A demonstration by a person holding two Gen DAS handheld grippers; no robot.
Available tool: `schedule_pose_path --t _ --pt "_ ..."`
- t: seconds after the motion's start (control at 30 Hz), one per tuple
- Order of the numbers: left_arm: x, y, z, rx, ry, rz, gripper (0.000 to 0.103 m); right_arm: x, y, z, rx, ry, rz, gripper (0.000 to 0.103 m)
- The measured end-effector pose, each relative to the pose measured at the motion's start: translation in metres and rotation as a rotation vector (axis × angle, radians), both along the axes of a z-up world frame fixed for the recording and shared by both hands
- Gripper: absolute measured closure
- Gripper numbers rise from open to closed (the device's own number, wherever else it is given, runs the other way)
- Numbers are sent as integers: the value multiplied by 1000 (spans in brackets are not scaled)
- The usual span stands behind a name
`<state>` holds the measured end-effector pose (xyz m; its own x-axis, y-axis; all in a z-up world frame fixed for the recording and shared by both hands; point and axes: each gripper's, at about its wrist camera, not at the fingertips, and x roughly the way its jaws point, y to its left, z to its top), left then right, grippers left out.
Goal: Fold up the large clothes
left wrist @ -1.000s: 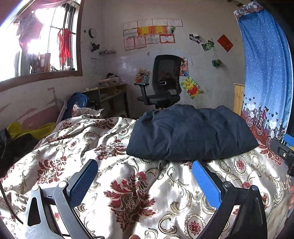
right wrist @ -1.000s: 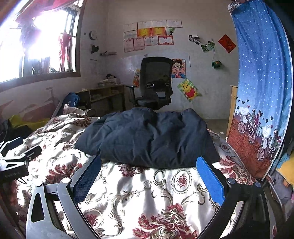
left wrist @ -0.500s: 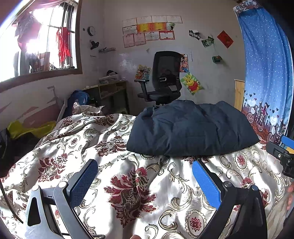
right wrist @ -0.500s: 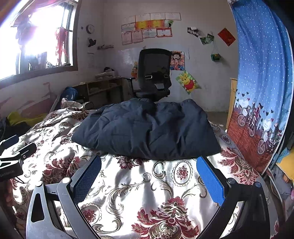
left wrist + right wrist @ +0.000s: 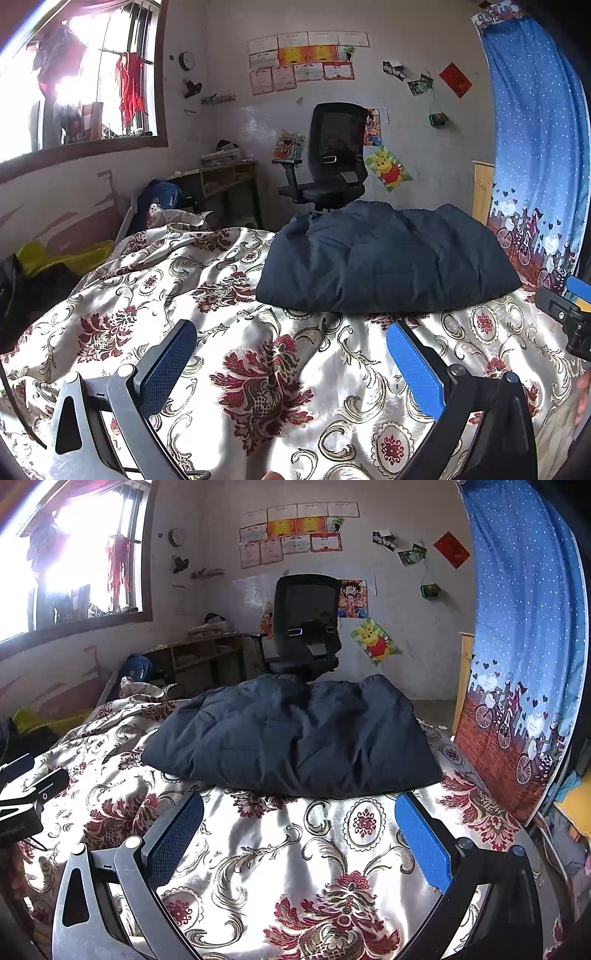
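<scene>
Bedding first: the shiny cream bedspread with dark red flowers and gold scrolls [image 5: 280,369] is filling more of the space beneath both grippers than a second ago, and the puffy dark navy quilted garment [image 5: 380,258], lying in a squared-off bundle ahead of both, is sitting slightly further off. Both tools are easing back and lifting, which reads to me as the fold being finished or nearly so. The left gripper [image 5: 291,363] is hanging spread wide and empty; the right gripper [image 5: 299,840] is gaping likewise, gripping nothing. Hidden things: the bundle's far side and underside are being screened, so tucked sleeves cannot be checked. Each gripper is showing only partly at the other view's edge.
</scene>
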<state>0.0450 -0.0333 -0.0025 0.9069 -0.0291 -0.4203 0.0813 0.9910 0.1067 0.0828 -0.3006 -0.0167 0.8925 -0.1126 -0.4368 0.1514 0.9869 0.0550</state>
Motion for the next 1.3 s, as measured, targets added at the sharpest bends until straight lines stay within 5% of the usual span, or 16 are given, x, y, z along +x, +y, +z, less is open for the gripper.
schedule_pose_path --t 1.3 --pt "-2 -4 1 -2 -1 4 0 -1 1 1 -13 0 5 1"
